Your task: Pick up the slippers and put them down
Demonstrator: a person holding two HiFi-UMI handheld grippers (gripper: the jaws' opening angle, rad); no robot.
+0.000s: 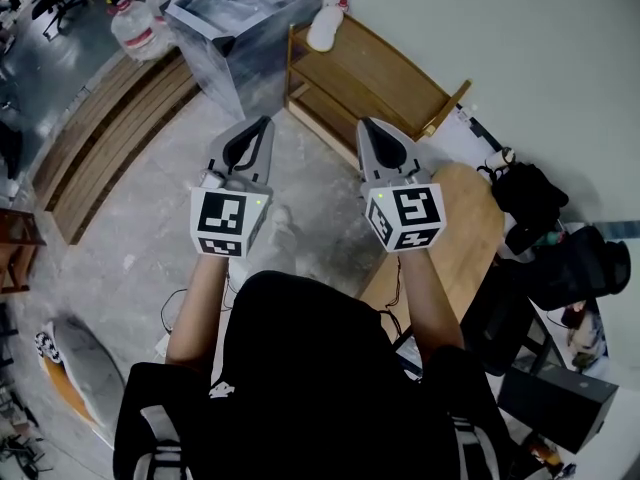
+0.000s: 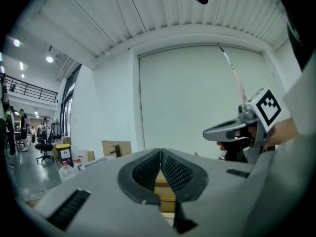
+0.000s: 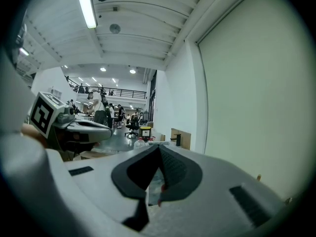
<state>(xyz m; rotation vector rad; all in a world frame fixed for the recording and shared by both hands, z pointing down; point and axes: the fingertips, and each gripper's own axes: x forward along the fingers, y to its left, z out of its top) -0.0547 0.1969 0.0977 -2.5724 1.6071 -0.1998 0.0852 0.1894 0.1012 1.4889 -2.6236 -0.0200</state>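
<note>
A white slipper-like thing (image 1: 328,23) lies at the far end of a low wooden rack (image 1: 375,73) by the wall. My left gripper (image 1: 262,124) and right gripper (image 1: 368,126) are held side by side above the concrete floor, both pointing toward the rack and short of it. In the left gripper view the jaws of the left gripper (image 2: 160,155) meet with nothing between them, and the right gripper (image 2: 232,130) shows beside it. In the right gripper view the right gripper (image 3: 159,151) is likewise shut and empty, with the left gripper (image 3: 86,127) at its side.
A clear plastic bin (image 1: 240,23) and water bottles (image 1: 135,28) stand left of the rack. A slatted wooden bench (image 1: 105,133) runs along the left. A round wooden table (image 1: 465,238) and black bags (image 1: 560,248) are on the right.
</note>
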